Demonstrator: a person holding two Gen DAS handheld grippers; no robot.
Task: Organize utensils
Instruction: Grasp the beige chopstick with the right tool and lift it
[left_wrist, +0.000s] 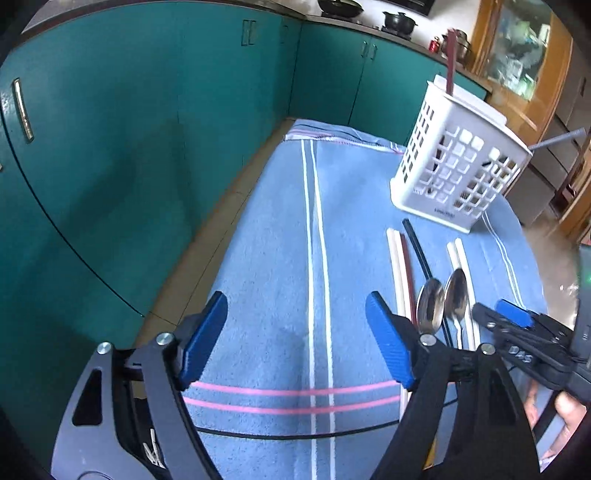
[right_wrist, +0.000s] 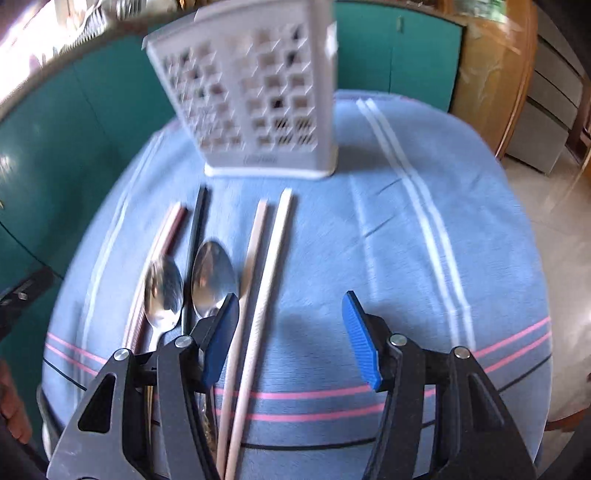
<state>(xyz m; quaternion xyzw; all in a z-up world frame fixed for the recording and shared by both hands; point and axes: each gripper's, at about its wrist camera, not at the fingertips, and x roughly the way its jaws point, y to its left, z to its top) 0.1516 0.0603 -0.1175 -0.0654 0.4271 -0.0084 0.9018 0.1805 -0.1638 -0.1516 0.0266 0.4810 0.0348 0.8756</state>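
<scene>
Left wrist view: my left gripper is open, jaws wide apart, nothing between them, only the blue striped cloth below. Far right on the cloth stands one white perforated caddy, upright, with one dark red chopstick sticking out of its top. Near the caddy, laid out in a row on the cloth: one pair of white chopsticks, one dark red chopstick just beside them, one black chopstick, two metal spoons side by side with bowls facing up, then a second pair of white chopsticks. My right gripper shows at the right edge, just beside the spoons. Teal cabinets run along the left and far side.

Right wrist view, somewhat blurred: my right gripper is open too, gripping nothing. Its left finger sits over the handle of the right-hand spoon; I can't tell whether it touches. The second spoon is left of it. Two pale chopsticks run near to far between the jaws, off to the left side of the gap. One black chopstick lies between the two spoons. The caddy stands at the far end of the row.
</scene>
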